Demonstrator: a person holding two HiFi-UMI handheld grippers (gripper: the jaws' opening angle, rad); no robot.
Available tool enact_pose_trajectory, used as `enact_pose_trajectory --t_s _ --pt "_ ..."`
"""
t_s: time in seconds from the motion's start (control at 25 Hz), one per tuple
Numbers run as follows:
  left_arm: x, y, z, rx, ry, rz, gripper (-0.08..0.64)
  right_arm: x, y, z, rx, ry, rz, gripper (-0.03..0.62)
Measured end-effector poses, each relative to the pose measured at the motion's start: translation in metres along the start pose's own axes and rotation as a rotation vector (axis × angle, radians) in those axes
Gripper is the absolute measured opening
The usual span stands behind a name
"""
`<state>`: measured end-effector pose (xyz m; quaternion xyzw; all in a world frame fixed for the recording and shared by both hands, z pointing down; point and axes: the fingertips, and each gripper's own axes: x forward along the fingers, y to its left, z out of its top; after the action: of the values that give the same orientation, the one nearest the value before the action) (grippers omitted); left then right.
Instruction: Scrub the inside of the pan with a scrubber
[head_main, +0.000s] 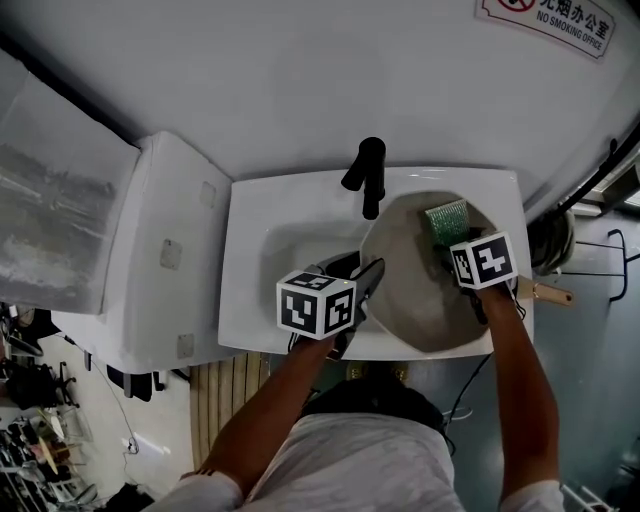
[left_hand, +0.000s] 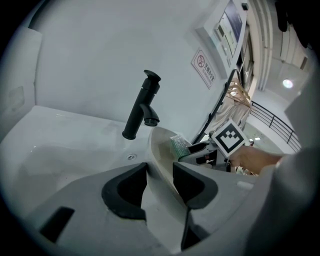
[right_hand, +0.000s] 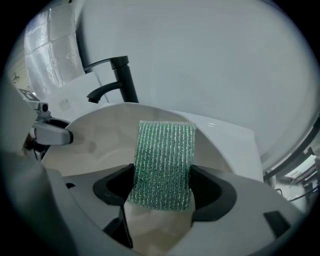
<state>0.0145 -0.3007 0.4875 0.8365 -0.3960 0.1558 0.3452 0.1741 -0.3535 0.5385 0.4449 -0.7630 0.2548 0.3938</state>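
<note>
White ceramic sink (head_main: 250, 240), black tap (head_main: 368, 175) | my left gripper (left_hand: 160, 175) clamps the round beige pan (head_main: 405, 290) by its rim | my right gripper (right_hand: 162, 190) pinches the green mesh scrubber (right_hand: 164, 160) at the pan's far inner wall | scrubbing likely just starting; most of the interior remains

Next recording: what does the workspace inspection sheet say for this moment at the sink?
Surface: white sink, black faucet at its back.
Job's things: pan tilted in the sink; green scrubber inside it.
Clutter: nothing seen.
Grippers: left gripper clamps the pan's rim; right gripper holds the scrubber.
Cables: dark lead under the sink.
Surroundings: white wall, no-smoking sign, white unit left of the sink.
</note>
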Motion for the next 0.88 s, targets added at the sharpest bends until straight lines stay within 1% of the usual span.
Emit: enact_pose_trajectory --t_s 0.12,0.24,0.32,0.52,0.72,0.88 --pt "0.001 0.0 0.0 -0.002 -0.003 -0.005 0.17 -0.007 -0.012 -0.005 0.021 0.0 -0.023 0.353" --pt "0.0 0.0 0.001 -0.008 -0.009 -0.014 0.17 -0.015 -0.009 -0.006 0.025 -0.006 -0.021 0.353" --pt "0.0 0.0 0.001 -0.016 -0.017 -0.023 0.172 -0.02 0.006 -0.003 0.007 -0.013 0.004 0.353" --pt "0.0 0.001 0.002 -0.033 -0.025 -0.045 0.173 -0.021 0.059 0.0 -0.024 -0.013 0.099 0.353" --pt "0.0 0.001 0.003 -0.034 -0.026 -0.052 0.173 -0.011 0.098 -0.006 -0.054 0.029 0.154 0.353" --pt "0.0 0.001 0.003 -0.036 -0.025 -0.056 0.173 -0.008 0.122 -0.004 -0.066 0.03 0.196 0.353"
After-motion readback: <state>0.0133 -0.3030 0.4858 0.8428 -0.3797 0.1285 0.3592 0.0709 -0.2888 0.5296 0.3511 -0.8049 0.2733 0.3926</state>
